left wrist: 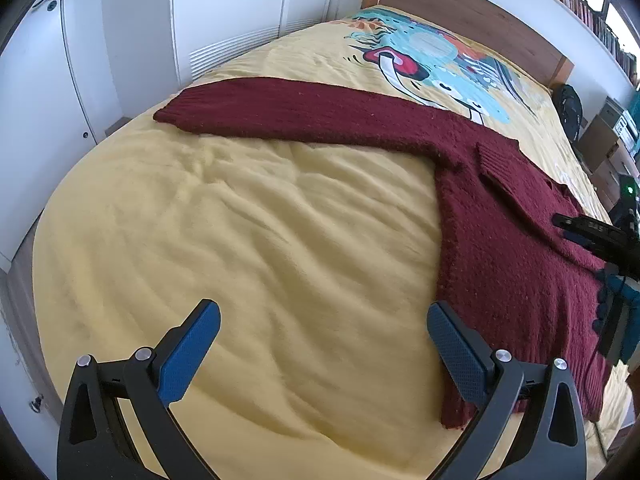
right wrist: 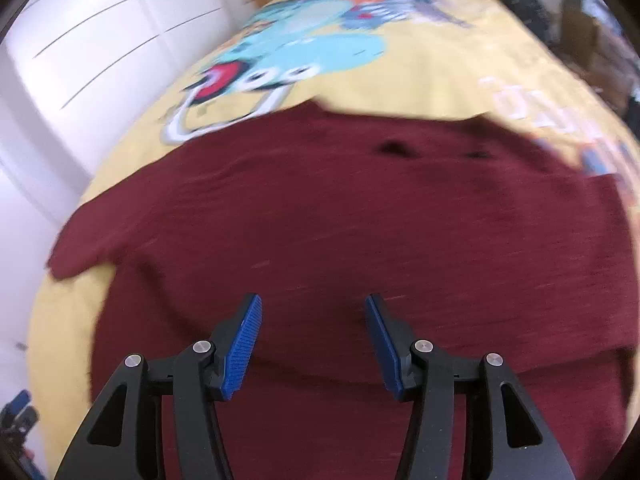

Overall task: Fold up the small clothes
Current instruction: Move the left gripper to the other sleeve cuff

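A dark red knitted sweater (left wrist: 520, 240) lies flat on the yellow bedcover (left wrist: 240, 220), with one long sleeve (left wrist: 300, 116) stretched out to the left. My left gripper (left wrist: 323, 310) is open wide above bare bedcover, its right finger (left wrist: 456, 352) at the sweater's left side edge. In the blurred right wrist view, my right gripper (right wrist: 313, 300) hangs open over the sweater's body (right wrist: 340, 208), with nothing between its pads. From the left wrist view that right gripper (left wrist: 592, 236) shows as a black shape over the sweater's far side.
The bedcover carries a colourful cartoon print (left wrist: 432, 64) towards the wooden headboard (left wrist: 460, 8). White wardrobe doors (left wrist: 224, 12) stand beyond the bed's left edge. Boxes and clutter (left wrist: 600, 136) sit along the right side, under a bookshelf (left wrist: 580, 4).
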Motion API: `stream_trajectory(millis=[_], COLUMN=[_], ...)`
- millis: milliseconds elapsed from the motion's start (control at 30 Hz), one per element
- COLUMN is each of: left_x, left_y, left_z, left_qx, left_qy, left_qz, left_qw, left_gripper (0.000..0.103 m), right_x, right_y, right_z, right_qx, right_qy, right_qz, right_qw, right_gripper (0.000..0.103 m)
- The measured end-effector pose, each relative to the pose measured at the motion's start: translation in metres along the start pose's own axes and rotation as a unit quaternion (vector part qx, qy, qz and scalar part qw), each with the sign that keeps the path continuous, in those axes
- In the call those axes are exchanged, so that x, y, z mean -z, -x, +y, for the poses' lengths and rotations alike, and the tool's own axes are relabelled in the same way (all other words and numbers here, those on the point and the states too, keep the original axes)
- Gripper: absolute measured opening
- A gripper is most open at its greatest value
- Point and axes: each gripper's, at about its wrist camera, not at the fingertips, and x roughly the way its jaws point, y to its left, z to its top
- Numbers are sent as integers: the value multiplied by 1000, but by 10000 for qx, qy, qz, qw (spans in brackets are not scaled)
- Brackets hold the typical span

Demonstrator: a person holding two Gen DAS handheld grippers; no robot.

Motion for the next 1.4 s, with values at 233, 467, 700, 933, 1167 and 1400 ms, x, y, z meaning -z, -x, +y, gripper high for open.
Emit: stream_trajectory(millis=[233, 467, 700, 933, 1167, 1400], left_x=[-2, -17, -43, -77, -122, -148], left_y=[-1, -4, -10, -27, -69, -111], left_z=[4, 14, 30, 59, 93, 127], left_qx=[-174, -152, 38, 179, 275, 176], left_qy=[19, 150, 307, 609, 1025, 1473], left_qz=[-32, -68, -149, -157, 0, 235], left_qw=[9998, 9997, 9994, 9979, 9944, 9887], left_gripper=[102, 102, 102, 102, 102, 101], right_x=[15, 37, 72, 101, 124, 141], right_y=[5, 44, 105, 160, 191, 189], right_z=[-86, -83, -75, -77, -82, -96], right_qx=[751, 577, 340, 396, 480, 597], right_qy=[-775, -756, -890, -912, -981, -1193], right_qz=[168, 68, -118, -220, -355, -222], right_qw=[9940, 9954, 9954, 9948, 9934, 9908], right_gripper=[56, 56, 56, 56, 56, 56])
